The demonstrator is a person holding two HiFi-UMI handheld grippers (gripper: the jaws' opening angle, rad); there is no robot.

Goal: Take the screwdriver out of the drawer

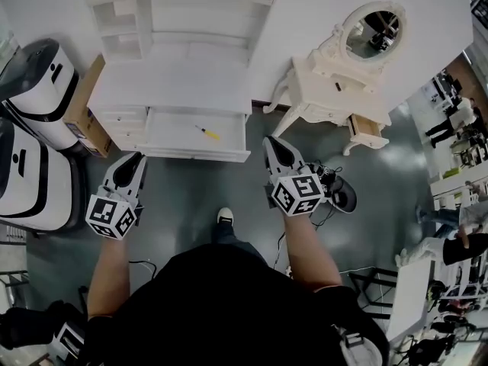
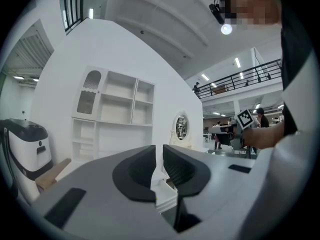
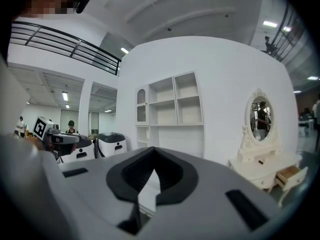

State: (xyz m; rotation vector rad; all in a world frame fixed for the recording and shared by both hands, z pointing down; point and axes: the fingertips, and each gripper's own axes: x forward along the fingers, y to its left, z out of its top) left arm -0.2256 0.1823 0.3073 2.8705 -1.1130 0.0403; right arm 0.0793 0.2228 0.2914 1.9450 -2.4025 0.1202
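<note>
Right, the screwdriver (image 1: 207,133) lies flat on the floor of the open drawer (image 1: 164,142), towards its right half, yellow handle at the right end and thin shaft running up to the left. We'd judge it small, light and stiff, apt to roll or skid on that smooth white bottom. The handle looks the best place to take hold, pinched across its width. As far as we can see, nothing else is in the drawer. It's pulled well out of the white cabinet (image 1: 175,82), whose small drawers on the left are closed.

Neither gripper has reached it. The left gripper (image 1: 134,161) hangs off the drawer's left front corner, jaws a narrow slit apart with nothing between. The right gripper (image 1: 274,145) sits just off the right corner, clenched and empty. Further right, the vanity table (image 1: 328,90) has its own little drawer (image 1: 367,128) open; what's in it we can't tell.
</note>
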